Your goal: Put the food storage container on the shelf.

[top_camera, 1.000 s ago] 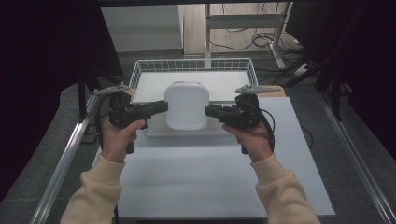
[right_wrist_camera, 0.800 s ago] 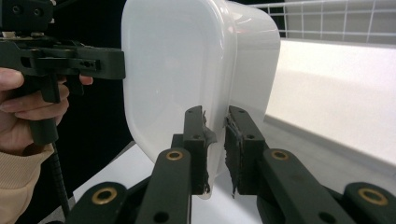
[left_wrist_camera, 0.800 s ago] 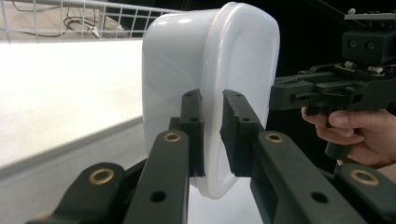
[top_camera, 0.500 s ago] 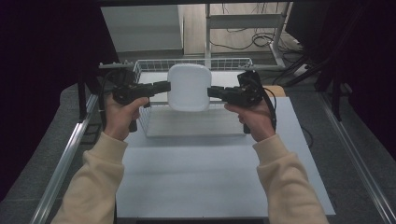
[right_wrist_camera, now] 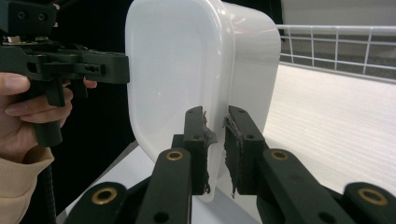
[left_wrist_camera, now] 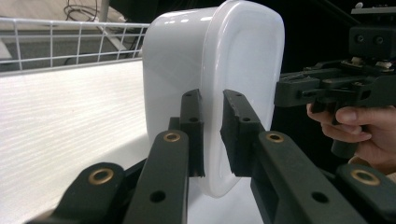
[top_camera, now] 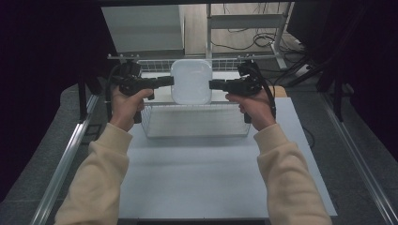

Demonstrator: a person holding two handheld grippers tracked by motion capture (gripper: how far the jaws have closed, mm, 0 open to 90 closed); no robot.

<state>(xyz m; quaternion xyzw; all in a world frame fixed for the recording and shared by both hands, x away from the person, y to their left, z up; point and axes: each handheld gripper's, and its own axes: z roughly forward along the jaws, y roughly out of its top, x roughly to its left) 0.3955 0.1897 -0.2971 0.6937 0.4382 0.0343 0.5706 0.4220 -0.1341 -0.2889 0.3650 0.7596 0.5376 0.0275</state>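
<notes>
Container (top_camera: pixel 191 81) on edge — lid toward the person — rim clamped between both grippers

The white rounded plastic container (top_camera: pixel 191 81) hangs between my left gripper (top_camera: pixel 170 81) and my right gripper (top_camera: pixel 212 85), clamped at each side rim. Below and just before them sits the white wire basket (top_camera: pixel 195 121) on the tabletop (top_camera: pixel 197 178).

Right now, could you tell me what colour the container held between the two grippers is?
Plain white container, glossy; clearest in the left gripper view.
</notes>
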